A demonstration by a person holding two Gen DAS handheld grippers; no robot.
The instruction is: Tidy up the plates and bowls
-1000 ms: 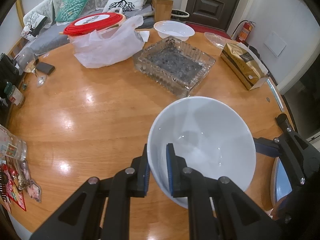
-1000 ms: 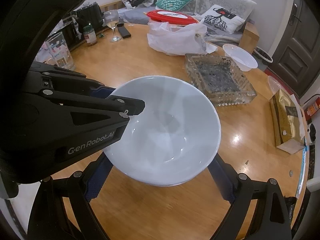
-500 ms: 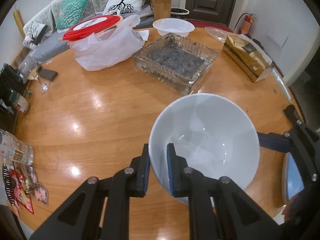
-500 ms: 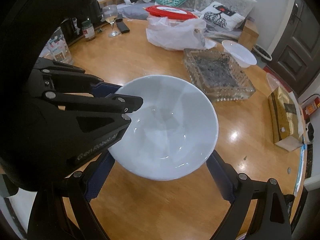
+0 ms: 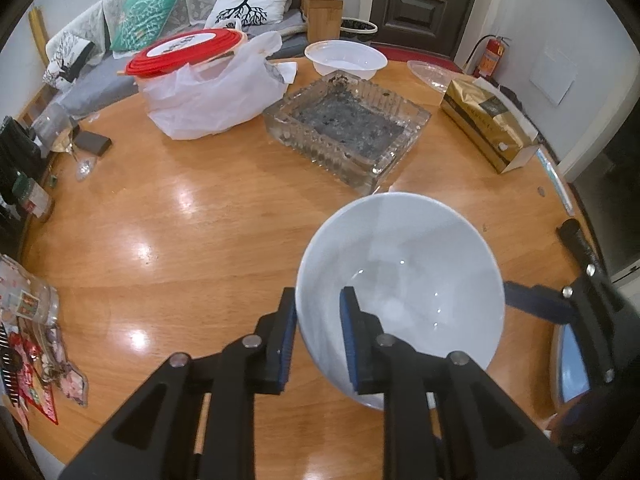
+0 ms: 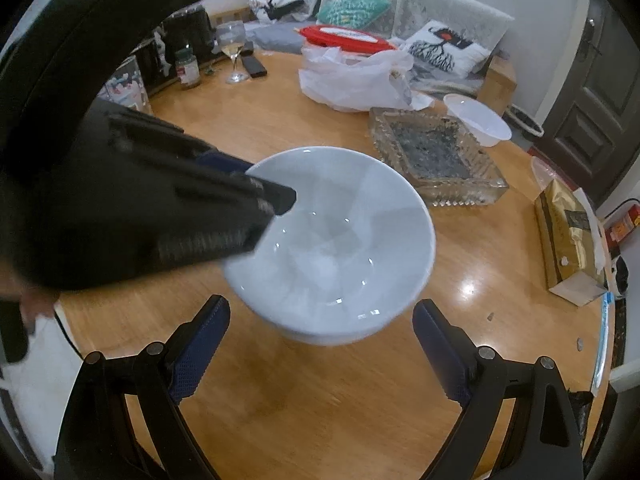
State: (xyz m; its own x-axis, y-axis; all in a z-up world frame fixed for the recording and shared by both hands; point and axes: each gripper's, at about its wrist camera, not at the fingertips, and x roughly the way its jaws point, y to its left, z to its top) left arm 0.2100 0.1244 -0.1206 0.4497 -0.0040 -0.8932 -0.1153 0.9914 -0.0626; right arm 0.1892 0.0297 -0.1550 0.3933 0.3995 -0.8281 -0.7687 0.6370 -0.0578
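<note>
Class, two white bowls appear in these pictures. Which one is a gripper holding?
The near white bowl, its rim pinched by the left gripper. The far white bowl stands untouched at the table's far edge, behind the glass tray.

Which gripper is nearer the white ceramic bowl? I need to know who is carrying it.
Left. The left gripper pinches the white ceramic bowl by its rim, one finger inside, one outside. The right gripper is open, its fingers flanking the bowl without touching.

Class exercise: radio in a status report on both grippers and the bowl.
Left gripper clamped on round white ceramic bowl rim. Right gripper open behind it. Square cut-glass dish ahead.
</note>
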